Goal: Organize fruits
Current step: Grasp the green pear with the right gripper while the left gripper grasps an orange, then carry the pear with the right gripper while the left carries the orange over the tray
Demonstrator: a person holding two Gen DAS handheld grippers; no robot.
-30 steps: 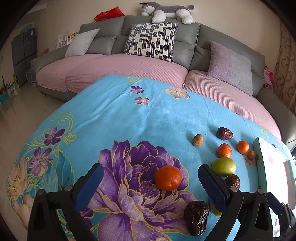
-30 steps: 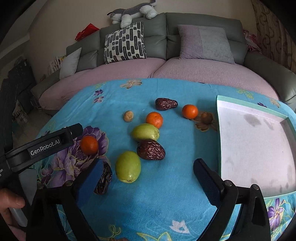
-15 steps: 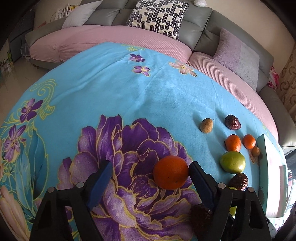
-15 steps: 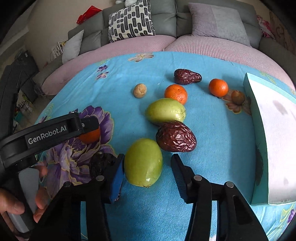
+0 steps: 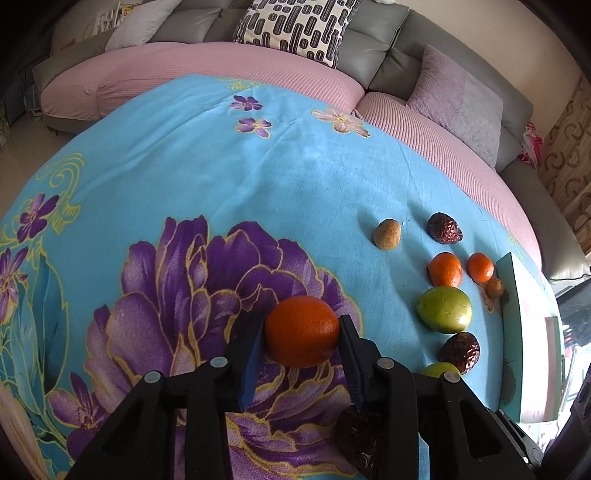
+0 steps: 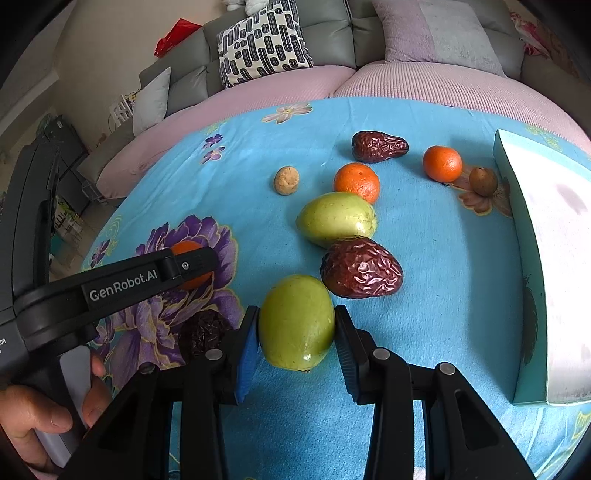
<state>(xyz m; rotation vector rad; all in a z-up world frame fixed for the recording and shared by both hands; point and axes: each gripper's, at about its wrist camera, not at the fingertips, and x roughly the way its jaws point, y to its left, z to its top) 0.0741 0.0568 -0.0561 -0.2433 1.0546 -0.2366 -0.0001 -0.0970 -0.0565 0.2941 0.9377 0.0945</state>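
My left gripper (image 5: 301,341) is shut on an orange (image 5: 302,331) that rests on the purple flower of the blue cloth; the same orange (image 6: 188,267) peeks from behind the left tool in the right wrist view. My right gripper (image 6: 297,328) is shut on a green fruit (image 6: 295,320). Just beyond it lie a wrinkled red date (image 6: 361,267), a second green fruit (image 6: 336,218), two oranges (image 6: 357,182) (image 6: 442,163), another date (image 6: 378,146), a tan nut (image 6: 286,180) and a small brown fruit (image 6: 483,181). A dark date (image 6: 205,332) lies left of my right fingers.
A teal box with a white inside (image 6: 546,236) stands at the right edge of the cloth. A grey and pink sofa with cushions (image 5: 295,26) curves around the far side. A person's hand (image 6: 40,417) grips the left tool at lower left.
Both grippers moved forward and down and shut: the left onto the orange, the right onto the near green fruit. Both were wide open a second ago.
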